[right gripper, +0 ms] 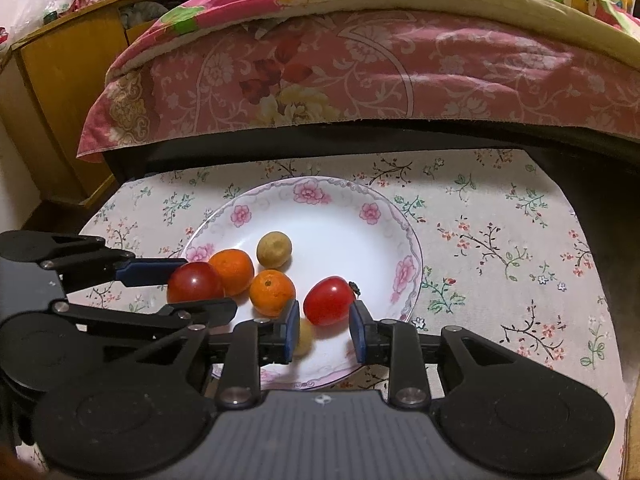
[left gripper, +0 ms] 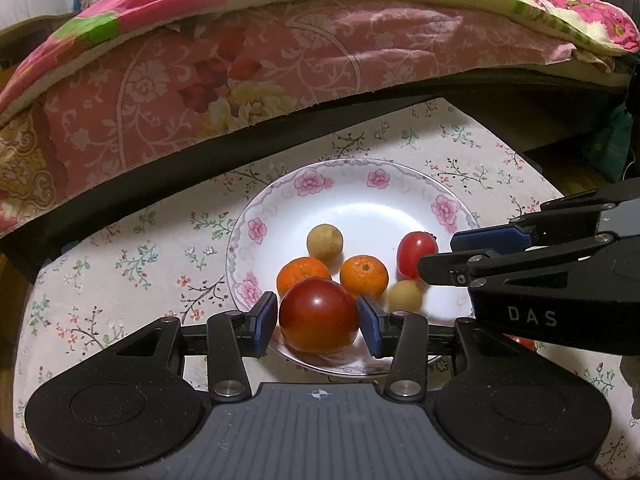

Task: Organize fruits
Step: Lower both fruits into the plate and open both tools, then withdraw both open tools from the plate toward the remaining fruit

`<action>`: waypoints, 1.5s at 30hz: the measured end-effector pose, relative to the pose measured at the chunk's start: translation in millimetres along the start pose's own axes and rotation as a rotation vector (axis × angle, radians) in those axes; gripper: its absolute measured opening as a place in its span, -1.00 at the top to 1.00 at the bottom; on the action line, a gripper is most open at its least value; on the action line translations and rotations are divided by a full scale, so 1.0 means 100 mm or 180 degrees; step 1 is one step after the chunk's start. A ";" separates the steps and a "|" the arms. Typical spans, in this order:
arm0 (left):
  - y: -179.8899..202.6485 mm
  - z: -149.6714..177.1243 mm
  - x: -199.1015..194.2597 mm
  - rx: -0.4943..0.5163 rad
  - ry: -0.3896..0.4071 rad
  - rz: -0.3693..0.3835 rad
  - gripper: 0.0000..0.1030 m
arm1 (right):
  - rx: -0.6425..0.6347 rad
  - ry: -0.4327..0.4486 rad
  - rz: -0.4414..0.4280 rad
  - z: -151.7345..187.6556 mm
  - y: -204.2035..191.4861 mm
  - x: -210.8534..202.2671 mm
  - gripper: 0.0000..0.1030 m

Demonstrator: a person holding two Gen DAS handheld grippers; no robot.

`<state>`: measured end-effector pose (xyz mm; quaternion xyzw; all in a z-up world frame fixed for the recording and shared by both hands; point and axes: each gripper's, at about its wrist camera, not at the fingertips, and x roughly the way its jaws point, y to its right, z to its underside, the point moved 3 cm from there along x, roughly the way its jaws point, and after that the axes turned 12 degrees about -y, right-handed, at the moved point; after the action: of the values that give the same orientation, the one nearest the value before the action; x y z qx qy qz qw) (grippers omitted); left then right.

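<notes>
My plate (left gripper: 256, 216) holds two tomatoes, two tangerines, two longans. Left fingers (left gripper: 319, 322) grip the big tomato (left gripper: 318, 316); right fingers (right gripper: 324, 330) spread wide.

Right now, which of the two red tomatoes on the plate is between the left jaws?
The larger, rounder tomato at the plate's near rim, beside an orange. The smaller oval tomato sits further right, by the right gripper.

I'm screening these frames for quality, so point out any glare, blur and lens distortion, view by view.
Left wrist view: lamp glare whitens the floral-rimmed white plate; the small pale yellow fruit is smeared by blur; the pink floral bedspread bows from fisheye distortion. Right wrist view: a highlight glints on the oval red tomato; corners vignette black.
</notes>
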<state>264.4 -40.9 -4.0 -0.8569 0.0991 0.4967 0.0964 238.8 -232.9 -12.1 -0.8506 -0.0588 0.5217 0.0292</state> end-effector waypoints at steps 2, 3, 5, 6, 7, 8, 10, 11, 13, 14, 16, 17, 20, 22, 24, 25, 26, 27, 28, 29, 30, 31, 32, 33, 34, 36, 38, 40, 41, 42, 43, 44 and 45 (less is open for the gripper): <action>0.01 0.00 -0.01 0.0002 0.0011 0.0010 -0.04 | 0.0013 0.0015 0.0003 0.00 0.00 -0.01 0.47; 0.01 0.00 -0.02 0.0002 0.0020 0.0020 -0.04 | 0.0017 0.0029 0.0012 -0.01 0.00 -0.02 0.47; 0.02 0.00 -0.04 0.0011 0.0037 0.0027 -0.05 | 0.0031 0.0046 0.0014 -0.01 0.02 -0.04 0.46; 0.03 0.00 -0.05 0.0021 0.0046 0.0043 -0.09 | 0.0041 0.0056 0.0012 -0.01 0.02 -0.05 0.46; 0.03 0.00 -0.06 0.0026 0.0057 0.0045 -0.17 | 0.0050 0.0069 0.0018 -0.01 0.03 -0.06 0.46; 0.04 -0.01 -0.08 0.0039 0.0071 0.0041 -0.20 | 0.0061 0.0082 0.0020 -0.01 0.04 -0.07 0.44; 0.06 -0.01 -0.11 0.0071 0.0085 0.0031 -0.20 | 0.0069 0.0093 0.0016 -0.01 0.05 -0.09 0.42; 0.08 0.00 -0.13 0.0091 0.0097 0.0006 -0.18 | 0.0067 0.0100 0.0019 -0.01 0.05 -0.10 0.42; 0.10 0.00 -0.17 0.0135 0.0131 -0.0048 -0.18 | 0.0054 0.0106 0.0012 0.00 0.04 -0.13 0.42; 0.10 0.01 -0.20 0.0144 0.0139 -0.0053 -0.18 | 0.0047 0.0115 0.0016 0.00 0.04 -0.14 0.42; 0.10 0.03 -0.24 0.0151 0.0135 -0.0058 -0.18 | 0.0034 0.0142 0.0039 0.00 0.03 -0.17 0.42; 0.10 0.05 -0.26 0.0168 0.0133 -0.0073 -0.18 | 0.0031 0.0153 0.0043 0.00 0.03 -0.19 0.42; 0.07 0.14 -0.33 0.0207 0.0096 -0.0139 -0.19 | 0.0053 0.0180 0.0031 0.01 0.03 -0.26 0.42; 0.03 0.21 -0.37 0.0196 0.0055 -0.0160 -0.19 | 0.0075 0.0184 0.0026 0.05 0.03 -0.30 0.42; -0.01 0.30 -0.41 0.0170 0.0004 -0.0160 -0.20 | 0.0063 0.0163 0.0010 0.11 0.01 -0.33 0.42; -0.03 0.34 -0.43 0.0158 -0.0014 -0.0160 -0.20 | 0.0048 0.0156 0.0009 0.15 -0.02 -0.34 0.42; -0.04 0.38 -0.45 0.0143 -0.0040 -0.0156 -0.20 | 0.0028 0.0140 0.0002 0.18 -0.04 -0.36 0.42; -0.06 0.43 -0.48 0.0129 -0.0066 -0.0143 -0.20 | -0.0004 0.0110 -0.0016 0.23 -0.08 -0.37 0.42; -0.07 0.47 -0.50 0.0120 -0.0084 -0.0128 -0.21 | -0.0039 0.0087 -0.0030 0.28 -0.12 -0.39 0.42; -0.07 0.52 -0.53 0.0116 -0.0104 -0.0113 -0.22 | -0.0079 0.0063 -0.0039 0.32 -0.16 -0.40 0.42; -0.07 0.56 -0.55 0.0122 -0.0119 -0.0105 -0.23 | -0.0124 0.0033 -0.0043 0.37 -0.20 -0.41 0.42; -0.07 0.60 -0.57 0.0135 -0.0132 -0.0094 -0.23 | -0.0162 0.0013 -0.0037 0.42 -0.24 -0.43 0.42; -0.06 0.65 -0.60 0.0158 -0.0148 -0.0073 -0.23 | -0.0182 0.0005 -0.0034 0.46 -0.27 -0.44 0.42; -0.05 0.69 -0.61 0.0181 -0.0160 -0.0053 -0.23 | -0.0201 -0.0017 -0.0042 0.52 -0.30 -0.45 0.42; -0.03 0.73 -0.63 0.0215 -0.0170 -0.0032 -0.24 | -0.0220 -0.0046 -0.0060 0.58 -0.33 -0.47 0.42; 0.02 0.78 -0.63 0.0316 -0.0186 -0.0003 -0.26 | -0.0288 -0.0095 -0.0090 0.69 -0.41 -0.47 0.42; 0.06 0.81 -0.59 0.0392 -0.0212 0.0009 -0.26 | -0.0446 -0.0150 -0.0050 0.77 -0.50 -0.43 0.42; 0.06 0.83 -0.54 0.0432 -0.0251 0.0052 -0.26 | -0.0629 -0.0200 0.0029 0.82 -0.58 -0.37 0.42; 0.07 0.84 -0.53 0.0452 -0.0259 0.0069 -0.26 | -0.0689 -0.0212 0.0040 0.83 -0.60 -0.35 0.42; 0.06 0.86 -0.52 0.0469 -0.0261 0.0078 -0.26 | -0.0740 -0.0212 0.0042 0.83 -0.61 -0.32 0.42; 0.06 0.87 -0.52 0.0478 -0.0263 0.0088 -0.26 | -0.0766 -0.0219 0.0045 0.83 -0.62 -0.30 0.42; 0.05 0.88 -0.51 0.0476 -0.0268 0.0105 -0.26 | -0.0777 -0.0236 0.0036 0.83 -0.61 -0.29 0.42; 0.04 0.89 -0.51 0.0466 -0.0277 0.0125 -0.26 | -0.0780 -0.0261 0.0014 0.82 -0.60 -0.27 0.42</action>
<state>164.7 -17.7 -3.4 -0.8230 0.1477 0.5266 0.1532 149.5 -177.8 -19.1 -0.8258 -0.1214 0.5451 -0.0785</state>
